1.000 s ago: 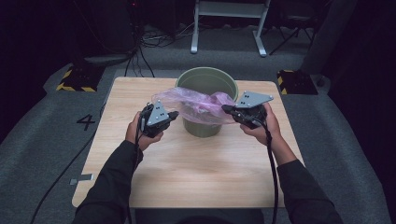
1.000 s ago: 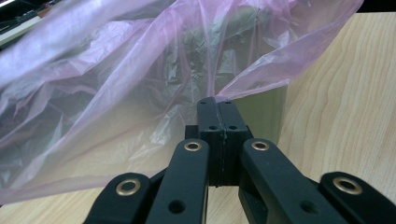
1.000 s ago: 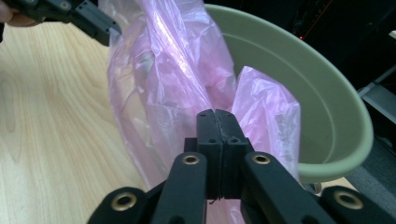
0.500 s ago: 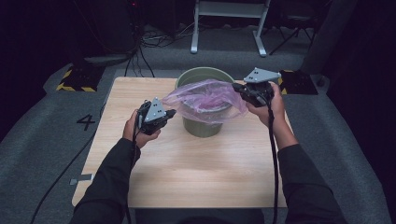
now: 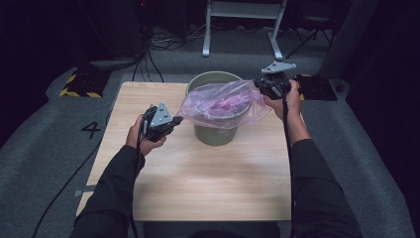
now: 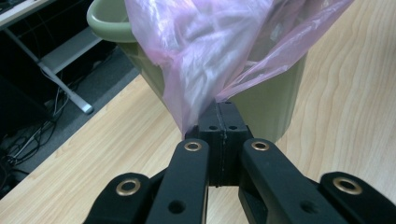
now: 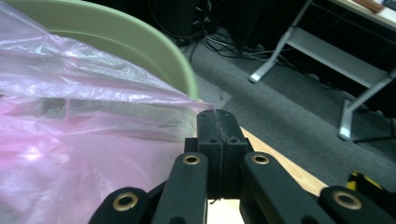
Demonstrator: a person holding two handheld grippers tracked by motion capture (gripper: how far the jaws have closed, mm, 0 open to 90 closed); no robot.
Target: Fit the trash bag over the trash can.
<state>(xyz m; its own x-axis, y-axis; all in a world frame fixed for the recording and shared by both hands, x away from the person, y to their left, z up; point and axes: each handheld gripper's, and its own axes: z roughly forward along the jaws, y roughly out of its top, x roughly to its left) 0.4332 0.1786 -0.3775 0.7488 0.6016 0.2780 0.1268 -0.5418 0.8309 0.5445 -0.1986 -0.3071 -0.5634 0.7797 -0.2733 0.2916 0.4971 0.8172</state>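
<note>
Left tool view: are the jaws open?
No, the left tool has its jaws pressed together, pinching an edge of the pink plastic bag beside the green bin.

Light falls from above onto my table [image 5: 198,173], leaving the floor and room beyond nearly black, and the high view is soft and a little grainy. The pink bag [image 6: 205,51] shines with pale glare where it creases. Close up, my jaws look sharp, while the far background blurs.
</note>
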